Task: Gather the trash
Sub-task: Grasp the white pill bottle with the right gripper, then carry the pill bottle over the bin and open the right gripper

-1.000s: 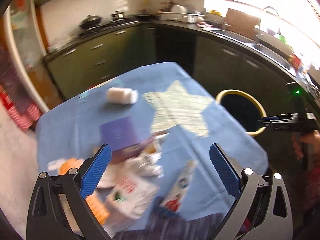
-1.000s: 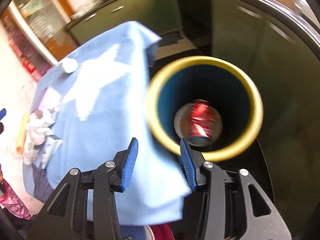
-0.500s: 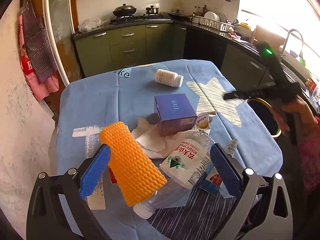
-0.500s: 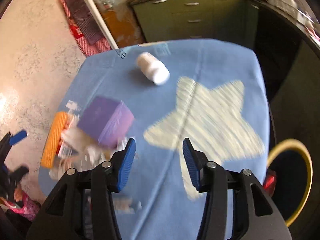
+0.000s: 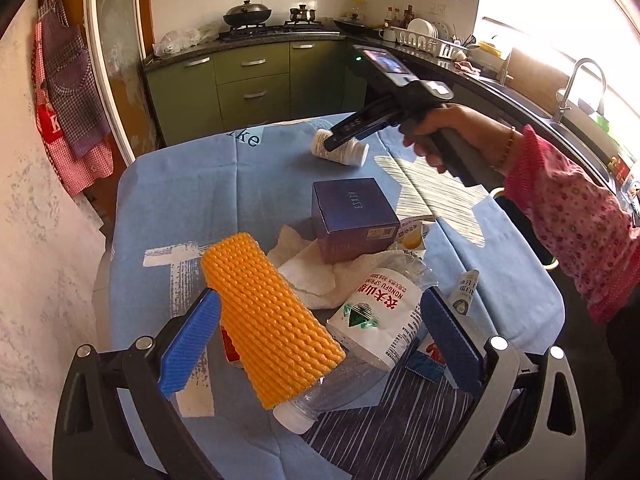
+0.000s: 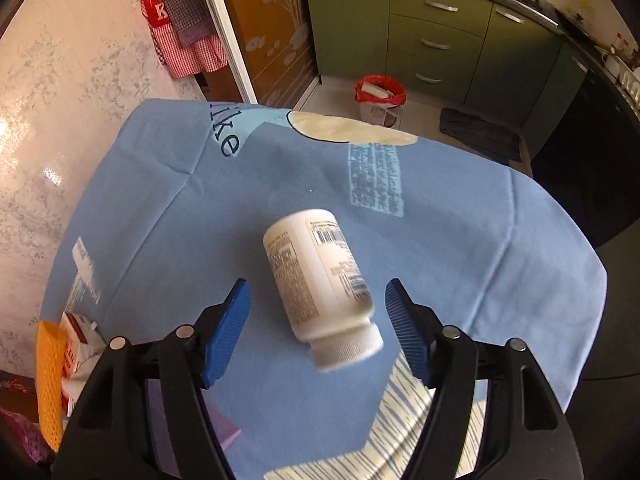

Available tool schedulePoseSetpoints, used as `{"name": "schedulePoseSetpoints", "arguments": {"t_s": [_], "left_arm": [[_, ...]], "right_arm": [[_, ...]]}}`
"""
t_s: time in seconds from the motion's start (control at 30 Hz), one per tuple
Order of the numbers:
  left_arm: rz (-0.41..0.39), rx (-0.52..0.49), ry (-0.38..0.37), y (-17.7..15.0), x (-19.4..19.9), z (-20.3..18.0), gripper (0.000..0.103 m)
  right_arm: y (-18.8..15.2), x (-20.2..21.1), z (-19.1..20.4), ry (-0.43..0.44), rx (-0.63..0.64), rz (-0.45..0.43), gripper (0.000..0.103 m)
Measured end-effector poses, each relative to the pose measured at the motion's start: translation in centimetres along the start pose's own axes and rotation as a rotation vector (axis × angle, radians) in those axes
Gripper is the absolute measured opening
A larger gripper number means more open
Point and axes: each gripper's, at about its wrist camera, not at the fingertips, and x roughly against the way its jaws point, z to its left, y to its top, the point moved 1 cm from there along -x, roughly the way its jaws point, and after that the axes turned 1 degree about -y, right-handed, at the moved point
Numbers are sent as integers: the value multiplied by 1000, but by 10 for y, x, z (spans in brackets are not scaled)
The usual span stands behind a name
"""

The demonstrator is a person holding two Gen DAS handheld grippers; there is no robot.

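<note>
A white pill bottle lies on its side on the blue tablecloth; it also shows in the left wrist view. My right gripper is open, its jaws on either side of the bottle, not touching it. My left gripper is open over a trash pile: an orange foam net sleeve, a crushed plastic water bottle, a purple box, white tissue and a small tube.
A red-lined bin stands on the floor beyond the table. Green kitchen cabinets and a sink counter surround the table. A carton lies by the orange sleeve at the table's left edge.
My right gripper swung from over the yellow-rimmed bin back across the table to the white pill bottle and now straddles it. My left gripper pulled back over the trash pile.
</note>
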Motion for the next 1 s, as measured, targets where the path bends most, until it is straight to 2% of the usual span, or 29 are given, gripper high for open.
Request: {"name": "schedulePoseSetpoints", "arguments": {"t_s": [0.13, 0.17, 0.2, 0.3, 0.57, 0.83, 0.93, 1.0], "left_arm": [[2, -1, -9, 1, -3, -1, 98], [2, -1, -10, 1, -3, -1, 98], [2, -2, -11, 1, -3, -2, 98], [7, -1, -12, 0, -4, -3, 98], [1, -12, -20, -4, -1, -11, 98], [-12, -43, -35, -7, 5, -26, 98], [-18, -62, -38, -7, 9, -36, 98], [-23, -77, -44, -7, 12, -43, 98]], "right_arm": [[0, -15, 5, -28, 12, 41, 66], [0, -16, 6, -38, 13, 43, 62], [0, -17, 6, -49, 13, 45, 53], [-4, -15, 3, -55, -8, 46, 50], [-35, 35, 4, -35, -55, -17, 46], [-116, 127, -5, -5, -136, -158, 46], [-157, 161, -26, -12, -207, -214, 46], [-187, 179, -46, -47, -268, -246, 46]]}}
